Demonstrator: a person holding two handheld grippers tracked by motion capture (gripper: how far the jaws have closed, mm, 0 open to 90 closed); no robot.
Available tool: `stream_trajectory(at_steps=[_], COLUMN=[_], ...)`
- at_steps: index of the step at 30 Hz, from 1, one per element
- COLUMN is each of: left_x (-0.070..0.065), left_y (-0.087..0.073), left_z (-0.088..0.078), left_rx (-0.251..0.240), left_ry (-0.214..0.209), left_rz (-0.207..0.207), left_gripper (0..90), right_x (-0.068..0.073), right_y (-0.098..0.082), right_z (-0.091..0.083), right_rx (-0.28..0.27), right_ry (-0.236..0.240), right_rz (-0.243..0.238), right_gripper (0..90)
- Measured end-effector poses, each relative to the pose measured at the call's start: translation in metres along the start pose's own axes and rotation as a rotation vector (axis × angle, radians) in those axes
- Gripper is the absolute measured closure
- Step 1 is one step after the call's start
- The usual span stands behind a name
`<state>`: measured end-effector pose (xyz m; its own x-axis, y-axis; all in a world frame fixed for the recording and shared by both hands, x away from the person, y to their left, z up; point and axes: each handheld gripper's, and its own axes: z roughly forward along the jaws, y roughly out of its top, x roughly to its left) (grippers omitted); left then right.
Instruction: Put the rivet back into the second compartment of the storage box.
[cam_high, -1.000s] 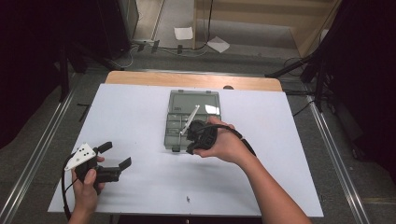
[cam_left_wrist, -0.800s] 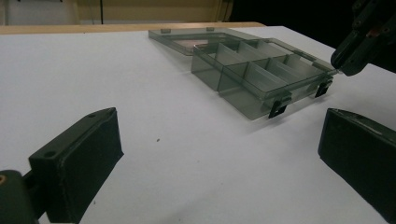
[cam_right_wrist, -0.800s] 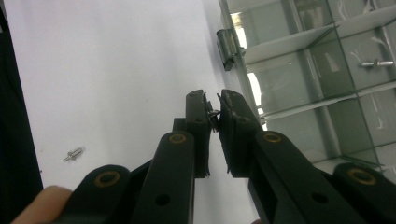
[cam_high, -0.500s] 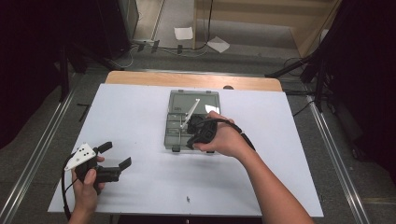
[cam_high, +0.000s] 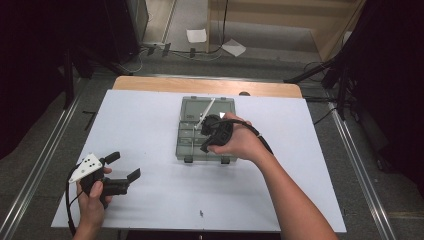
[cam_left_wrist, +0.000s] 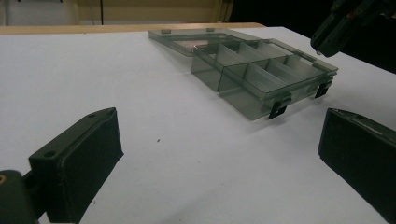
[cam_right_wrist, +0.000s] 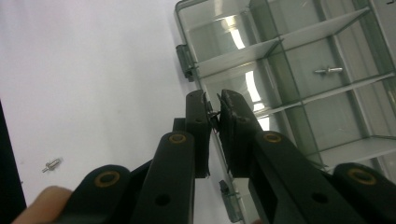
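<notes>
High view: right gripper (cam_high: 204, 134), shut, has moved farther over the box (cam_high: 192, 107).

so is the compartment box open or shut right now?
Open. The box has its clear lid folded back flat on the table behind it, and the dividers are uncovered; one screw lies in a compartment.

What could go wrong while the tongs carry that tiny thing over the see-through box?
The right tongs pinch something tiny, too small to identify; it might slip and drop outside the box, as with the screw on the table. It might also land in the wrong compartment, away from the screw in the box.
</notes>
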<state>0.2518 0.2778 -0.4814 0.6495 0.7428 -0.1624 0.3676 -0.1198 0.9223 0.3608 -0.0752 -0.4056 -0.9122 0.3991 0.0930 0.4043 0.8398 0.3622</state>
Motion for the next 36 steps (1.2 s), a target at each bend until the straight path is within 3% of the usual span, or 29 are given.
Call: stream_trajectory(at_steps=[36], left_x=[0.0], left_y=[0.001], left_z=[-0.001], left_rx=[0.003], left_ry=[0.001], left_rz=[0.0], left_gripper=[0.0], right_x=[-0.039], right_y=[0.024], right_z=[-0.005], right_rx=[-0.002], right_ry=[-0.019], right_rz=[0.049], right_gripper=[83.5])
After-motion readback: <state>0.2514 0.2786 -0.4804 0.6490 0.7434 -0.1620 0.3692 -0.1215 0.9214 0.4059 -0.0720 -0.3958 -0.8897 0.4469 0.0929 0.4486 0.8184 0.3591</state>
